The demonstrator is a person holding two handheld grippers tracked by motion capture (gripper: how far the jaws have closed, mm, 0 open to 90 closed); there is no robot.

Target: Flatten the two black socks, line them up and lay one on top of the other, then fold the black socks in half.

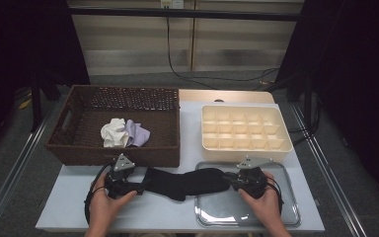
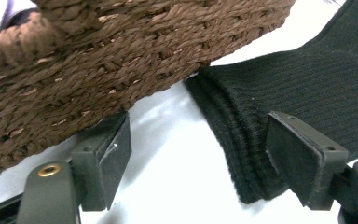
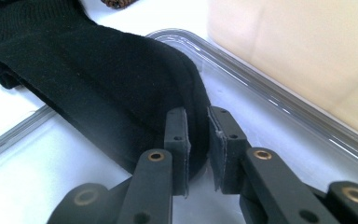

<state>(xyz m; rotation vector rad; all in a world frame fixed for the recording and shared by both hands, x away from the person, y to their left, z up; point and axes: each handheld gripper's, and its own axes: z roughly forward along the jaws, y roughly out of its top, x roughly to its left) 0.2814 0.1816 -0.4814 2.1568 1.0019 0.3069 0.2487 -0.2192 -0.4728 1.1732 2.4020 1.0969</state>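
The left gripper stood wide open beside the ribbed black sock's cuff, gripping nothing. The right gripper pinched its toe over the clear plastic tray.

A brown wicker basket sits far left on the table, holding a crumpled white cloth touching a lilac one. Far right stands a cream compartment box, empty. A cable trails beyond.

Noted: black ribbed sock, brown woven basket, cream divided box, white and lilac cloths.
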